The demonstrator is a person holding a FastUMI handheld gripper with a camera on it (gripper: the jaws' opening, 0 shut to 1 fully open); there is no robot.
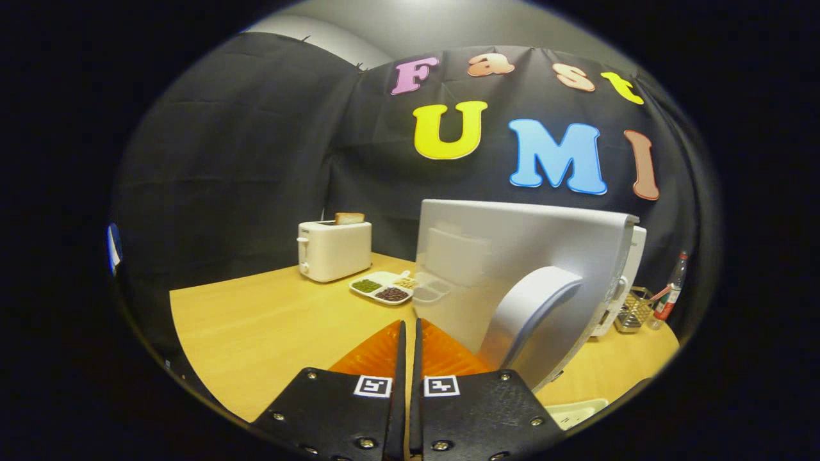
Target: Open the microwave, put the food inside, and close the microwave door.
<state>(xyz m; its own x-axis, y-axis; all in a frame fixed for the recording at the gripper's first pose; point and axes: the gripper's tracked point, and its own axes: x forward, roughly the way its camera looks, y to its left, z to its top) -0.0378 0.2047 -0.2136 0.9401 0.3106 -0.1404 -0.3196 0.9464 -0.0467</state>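
Note:
The white microwave door (512, 256) stands swung out from the microwave body (637, 256), its glossy outer face turned toward me. Its curved handle (535, 307) is just ahead and to the right of my fingers. My gripper (410, 325) is shut with the two fingers pressed together and nothing between them, low over the wooden table (256, 326), its tips close to the door's lower left part. The food is a white divided tray (383, 288) with green, dark and pale fillings, lying on the table beyond the fingers, left of the door.
A white toaster (334, 250) with a slice of toast (349, 218) in it stands behind the tray. Right of the microwave are a wire mesh holder (634, 310) and a bottle with a red label (669, 291). A pale object (576, 410) lies at the table's near right edge.

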